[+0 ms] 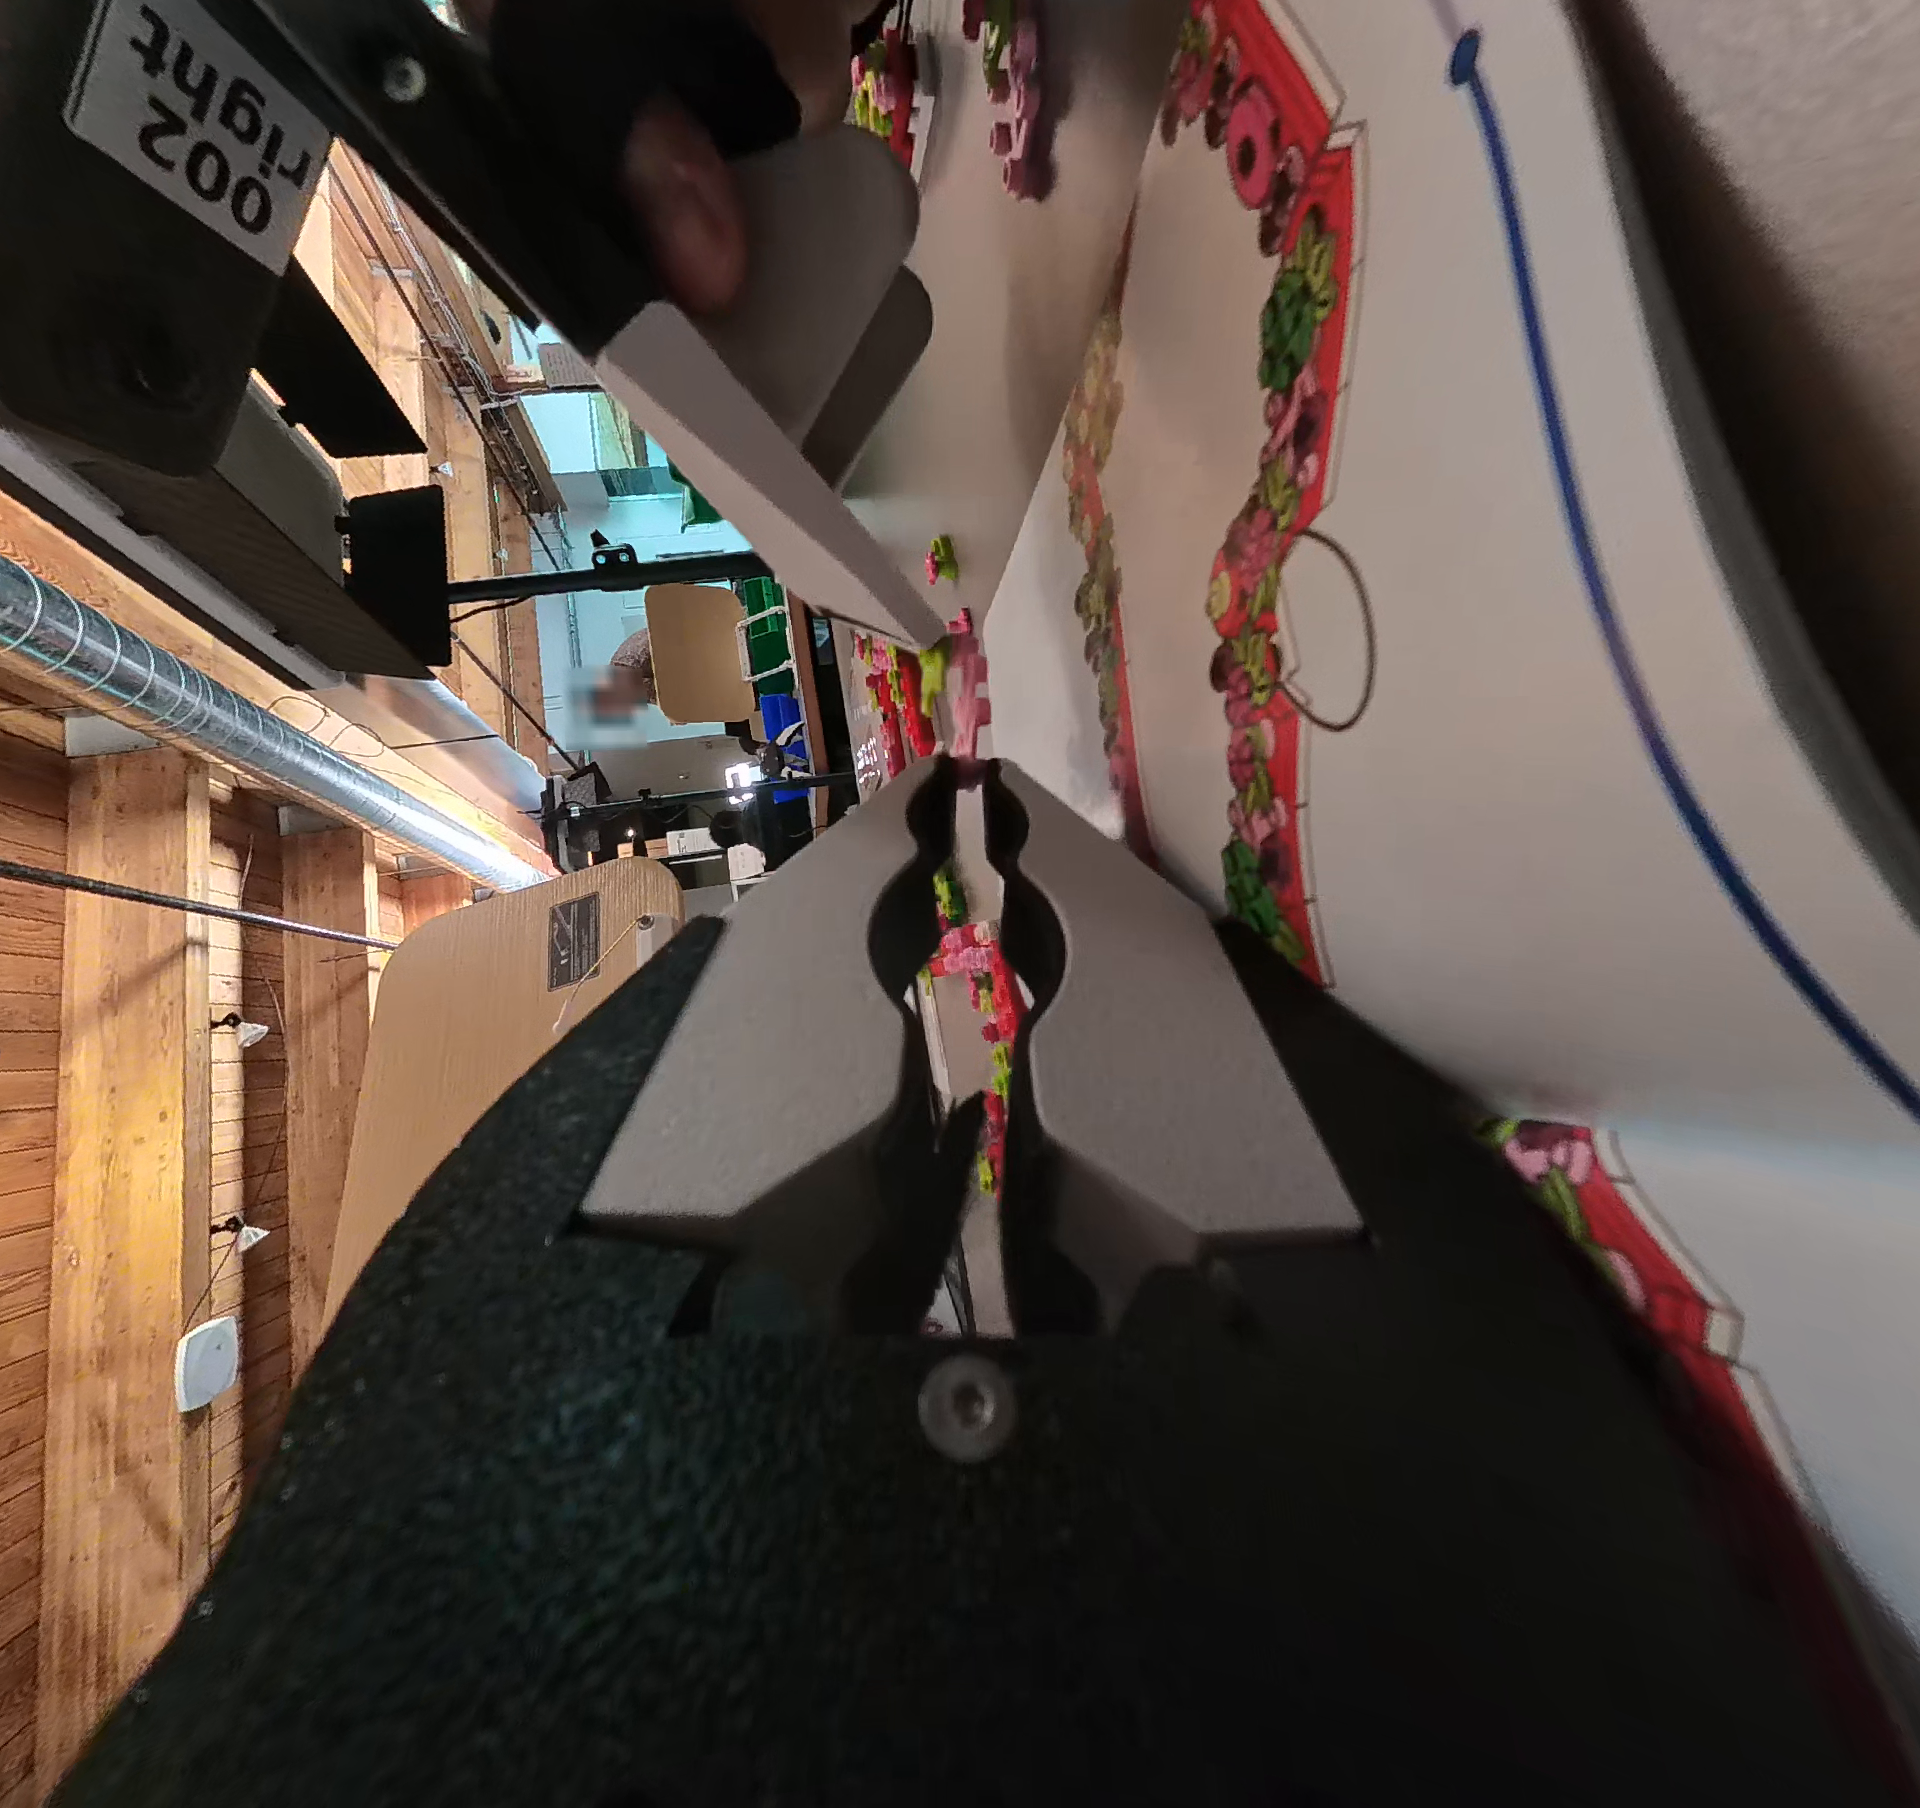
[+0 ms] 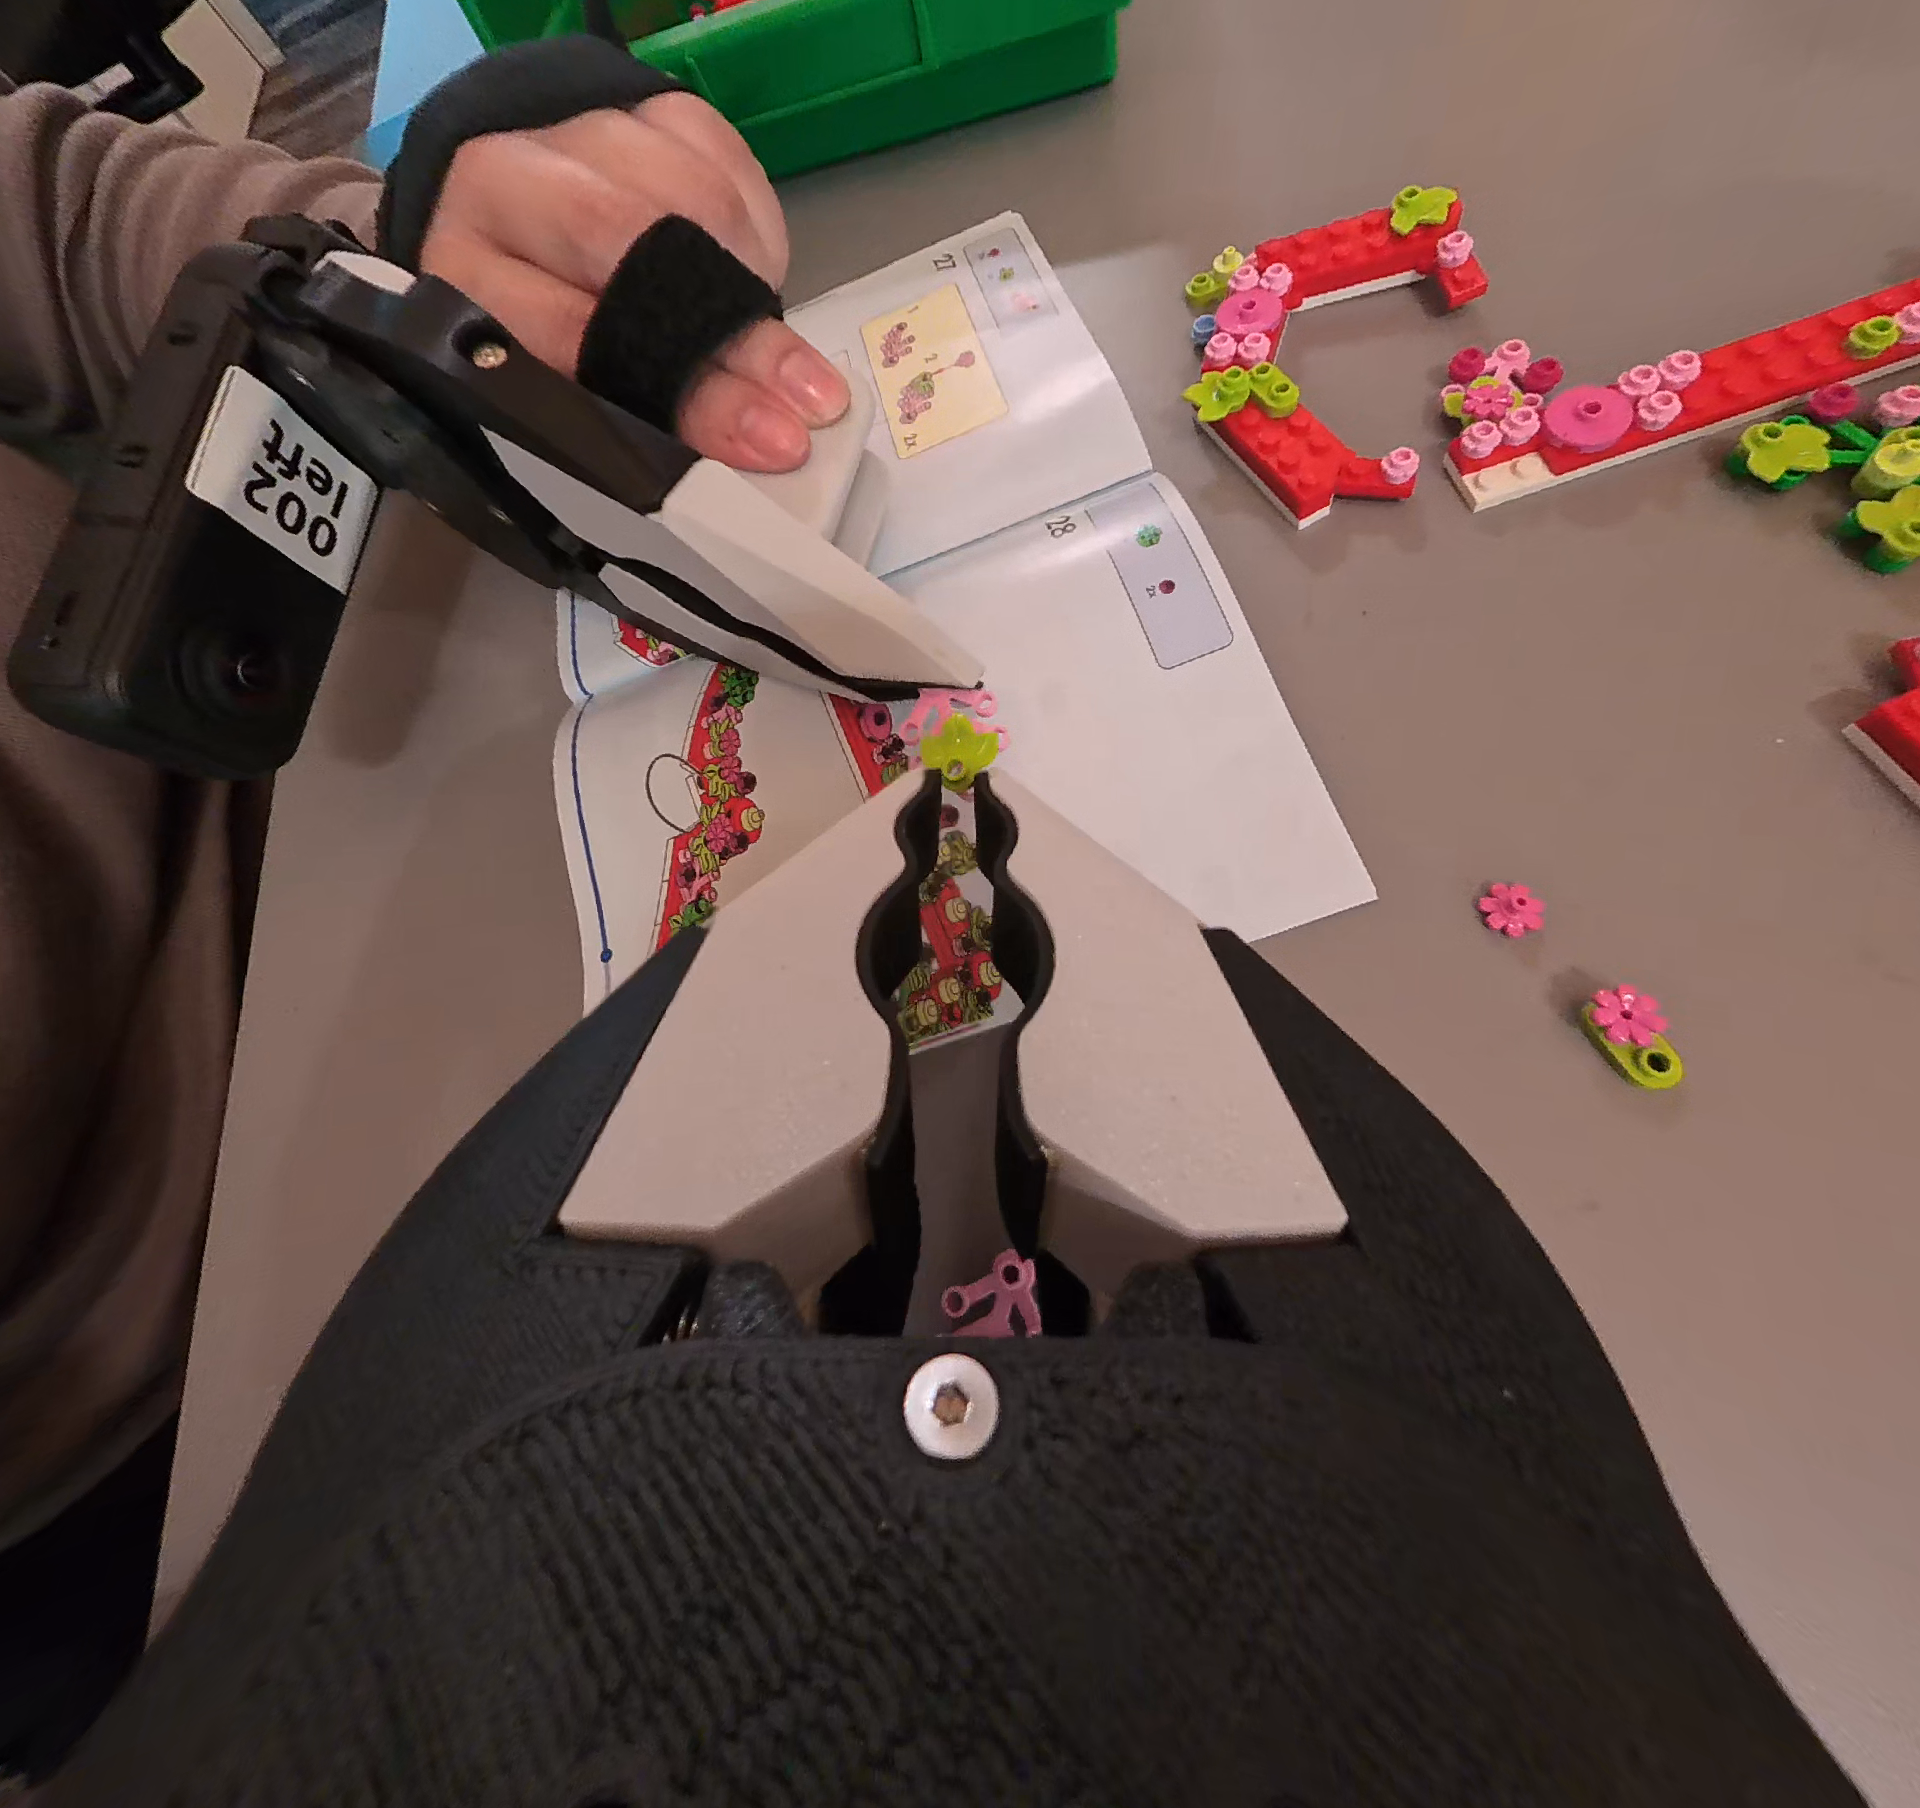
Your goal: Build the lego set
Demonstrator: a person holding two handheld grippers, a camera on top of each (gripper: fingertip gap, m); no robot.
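My left gripper (image 1: 966, 769) is shut on a small pink stem piece (image 1: 972, 693). My right gripper (image 2: 961, 790) is shut on a lime green leaf piece (image 2: 958, 748). The two pieces touch tip to tip in the air above the open instruction booklet (image 2: 1143, 719). In the right wrist view the left gripper (image 2: 940, 683) comes in from the upper left with the pink piece (image 2: 951, 709). In the left wrist view the right gripper (image 1: 935, 631) comes in from the upper left with the lime piece (image 1: 933, 662). Another pink stem piece (image 2: 992, 1296) shows between my right gripper's fingers near their base.
A green bin (image 2: 883, 44) of loose pieces stands at the back. Red flower-covered builds (image 2: 1330, 345) (image 2: 1714, 376) lie to the right on the grey table (image 2: 1558, 667). A loose pink flower (image 2: 1510, 908) and a lime plate with a flower (image 2: 1631, 1031) lie nearer right. The grippers are tip to tip, or close to it. It is some 10 cm from my right tips to the loose pink flower (image 2: 1510, 908).
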